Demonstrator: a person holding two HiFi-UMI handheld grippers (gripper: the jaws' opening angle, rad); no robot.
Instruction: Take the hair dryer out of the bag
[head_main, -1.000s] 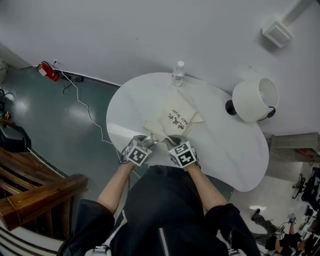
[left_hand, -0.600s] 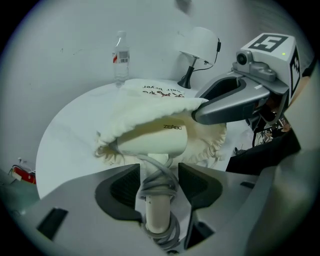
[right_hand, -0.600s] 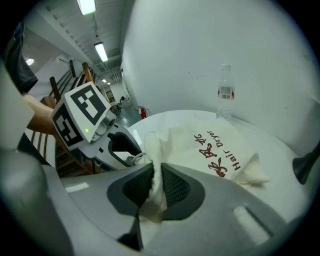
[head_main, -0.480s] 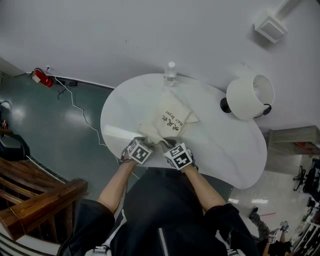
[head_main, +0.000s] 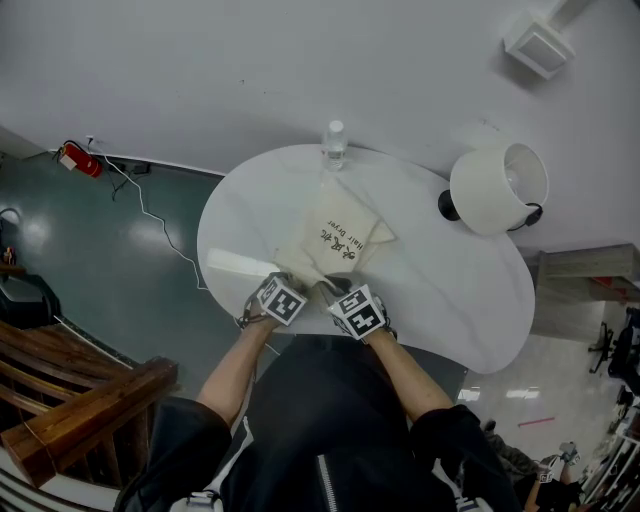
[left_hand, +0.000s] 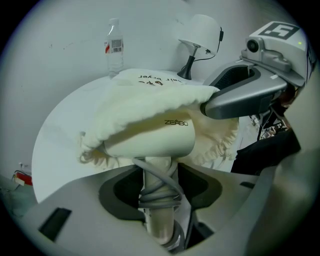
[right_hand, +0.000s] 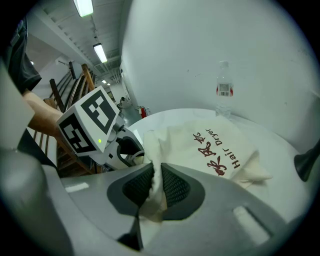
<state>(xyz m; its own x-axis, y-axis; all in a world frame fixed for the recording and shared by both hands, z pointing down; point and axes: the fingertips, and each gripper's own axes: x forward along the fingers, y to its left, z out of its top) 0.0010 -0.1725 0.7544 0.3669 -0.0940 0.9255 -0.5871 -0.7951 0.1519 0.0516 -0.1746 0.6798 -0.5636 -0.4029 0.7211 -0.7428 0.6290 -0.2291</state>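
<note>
A cream drawstring bag (head_main: 340, 240) printed "Hair Dryer" lies on the white oval table (head_main: 450, 290). From its mouth pokes a white hair dryer (left_hand: 150, 137), its handle (left_hand: 159, 200) wrapped in grey cord. My left gripper (head_main: 288, 284) is open and points steeply down; the handle stands between its wide jaws (left_hand: 160, 187) with small gaps to the pads. My right gripper (head_main: 330, 288) is shut on a fold of the bag's rim (right_hand: 156, 185) and holds the mouth up beside the dryer. The rest of the dryer is hidden inside the bag (right_hand: 215, 150).
A water bottle (head_main: 333, 146) stands at the table's far edge behind the bag. A white lamp (head_main: 497, 188) stands at the far right. A red extinguisher (head_main: 72, 158) and a cable lie on the floor at left, with a wooden rail (head_main: 80, 400) below.
My left gripper has sunk a little and tilted further down over the dryer's handle at the bag's mouth. The right gripper keeps its hold in the same place.
</note>
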